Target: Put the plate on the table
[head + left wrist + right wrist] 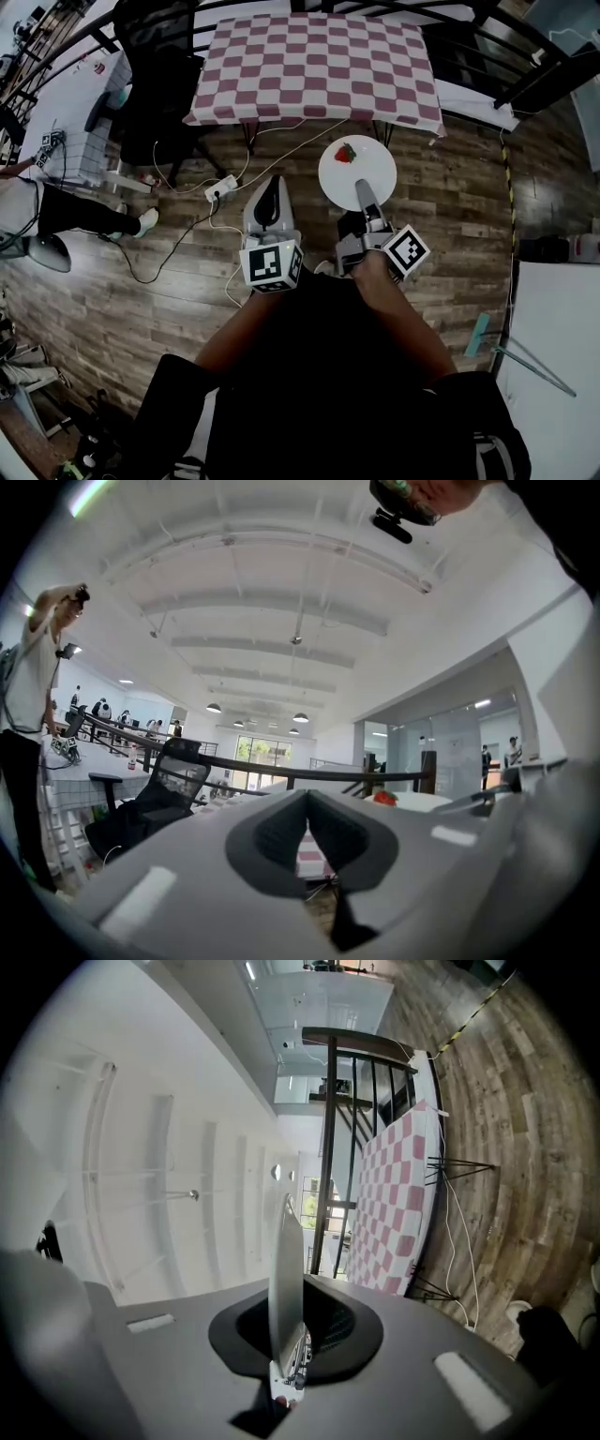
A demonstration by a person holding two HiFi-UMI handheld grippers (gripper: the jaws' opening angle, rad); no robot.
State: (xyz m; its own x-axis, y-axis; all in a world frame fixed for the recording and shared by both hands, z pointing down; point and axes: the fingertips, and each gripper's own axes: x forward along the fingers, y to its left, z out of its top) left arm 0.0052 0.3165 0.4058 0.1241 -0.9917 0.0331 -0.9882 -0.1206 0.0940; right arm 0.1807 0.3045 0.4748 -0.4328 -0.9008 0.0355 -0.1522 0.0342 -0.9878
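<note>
A white plate (356, 173) with a red strawberry (345, 153) on it hangs level over the wooden floor, just short of the table with the red-and-white checked cloth (314, 66). My right gripper (364, 199) is shut on the plate's near rim. In the right gripper view the plate (286, 1269) shows edge-on between the jaws of the right gripper (289, 1330), with the table (394, 1204) beyond. My left gripper (272, 192) hovers beside the plate's left, shut and holding nothing. In the left gripper view the left gripper (307, 808) has its pads together, and the strawberry (385, 798) shows to the right.
A black office chair (155, 84) stands at the table's left. A white power strip (220, 190) and cables lie on the floor in front of the table. A person (56, 211) stands at far left. A dark railing (525, 56) runs behind the table.
</note>
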